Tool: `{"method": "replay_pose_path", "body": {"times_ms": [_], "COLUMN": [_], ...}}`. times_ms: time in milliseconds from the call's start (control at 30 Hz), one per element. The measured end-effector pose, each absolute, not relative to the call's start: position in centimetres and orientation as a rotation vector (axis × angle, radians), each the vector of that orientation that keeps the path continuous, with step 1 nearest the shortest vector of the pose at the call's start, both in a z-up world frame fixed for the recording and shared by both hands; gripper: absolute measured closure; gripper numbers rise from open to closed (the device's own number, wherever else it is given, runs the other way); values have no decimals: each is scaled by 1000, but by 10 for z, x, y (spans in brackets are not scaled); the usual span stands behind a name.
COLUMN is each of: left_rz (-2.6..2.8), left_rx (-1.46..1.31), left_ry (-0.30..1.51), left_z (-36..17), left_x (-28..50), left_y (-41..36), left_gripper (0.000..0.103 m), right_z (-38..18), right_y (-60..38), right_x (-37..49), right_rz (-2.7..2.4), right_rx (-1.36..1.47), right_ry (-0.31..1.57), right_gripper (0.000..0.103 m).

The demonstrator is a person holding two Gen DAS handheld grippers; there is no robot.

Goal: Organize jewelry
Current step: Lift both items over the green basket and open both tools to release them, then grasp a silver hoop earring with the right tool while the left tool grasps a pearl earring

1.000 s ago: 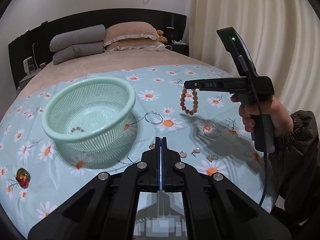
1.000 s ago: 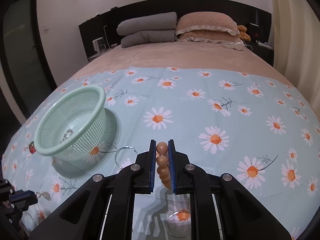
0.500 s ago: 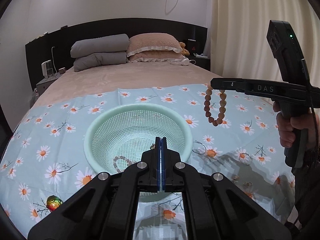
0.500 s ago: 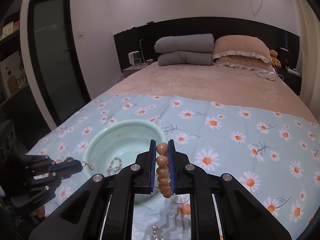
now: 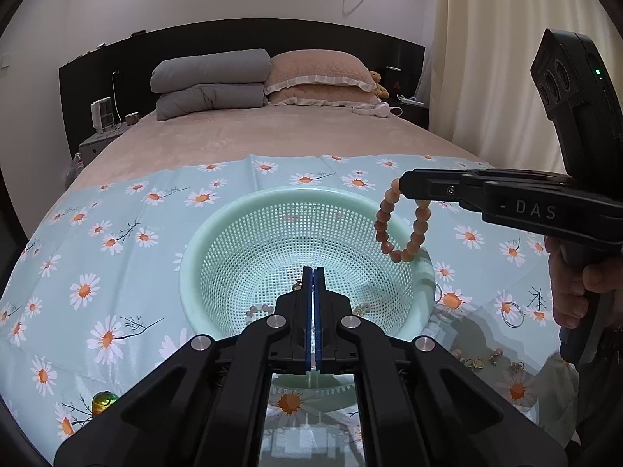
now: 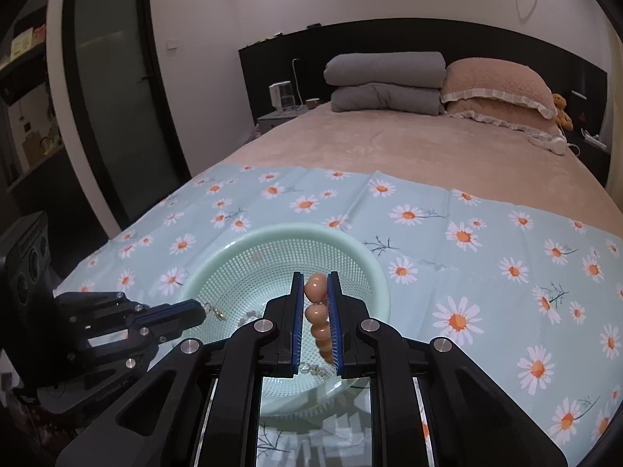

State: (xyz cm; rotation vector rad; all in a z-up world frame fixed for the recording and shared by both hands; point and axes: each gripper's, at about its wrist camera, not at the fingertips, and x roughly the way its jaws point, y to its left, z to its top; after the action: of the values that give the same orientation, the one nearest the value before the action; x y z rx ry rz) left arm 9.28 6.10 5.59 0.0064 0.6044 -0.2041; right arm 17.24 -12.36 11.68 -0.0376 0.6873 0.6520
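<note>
Where lettering can be read at all, it is the pale "- DAS" on the side of my right gripper, seen from the left wrist camera; faint embossed text on my left gripper's body in the right view is too dim to read.

My right gripper's pads are clamped on the orange bead bracelet. In the right wrist view the beads sit stacked between the two blue pads, the top bead at the fingertips, the rest running down toward 6 o'clock. From the left view the loop hangs free below the fingertips, over the mint mesh basket, toward its rim at about 2 o'clock.

My left gripper is pressed fully together over the basket's near side, and a small gold-coloured trinket dangles from its tips, seen best from the right wrist. Inside the basket a pale bead bracelet lies on the bottom near 6 o'clock.

A second ago the basket sat off at 9 o'clock in both views and the bracelet hung over the daisy cloth; both grippers have since swung across and now sit above the basket. Loose rings and earrings remain on the cloth at 4 o'clock.
</note>
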Motion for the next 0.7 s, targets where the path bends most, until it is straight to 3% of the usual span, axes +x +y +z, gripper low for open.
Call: {"method": "replay_pose_path", "body": {"times_ms": [133,167,233,267,333,367,700], "left_rz": [-171,-160,-144,-132,-119,-110,-70], "left_rx": [2,-5,-19,-16,-3,7,47], "left_ry": [608,608,603,595,569,559,561], "left_z": [51,50,49,50,52,53,45], "left_x": [92,91,88,86,79,75,55], "left_y": [65,67,71,73,75,75,67], "left_gripper": [99,94,63,55,32,29,15], "right_z": [116,116,116,117,116,116,104], "right_y": [-126,-128,-131,-133,-138,-142,-173], "right_x": [173,174,174,172,171,171,163], "right_rz": [626,621,612,602,582,574,501], "right_rx": [-33,-29,-26,-29,-33,-27,48], "right_ry": [680,681,679,667,661,660,687], "right_gripper": [88,80,61,54,48,42,30]}}
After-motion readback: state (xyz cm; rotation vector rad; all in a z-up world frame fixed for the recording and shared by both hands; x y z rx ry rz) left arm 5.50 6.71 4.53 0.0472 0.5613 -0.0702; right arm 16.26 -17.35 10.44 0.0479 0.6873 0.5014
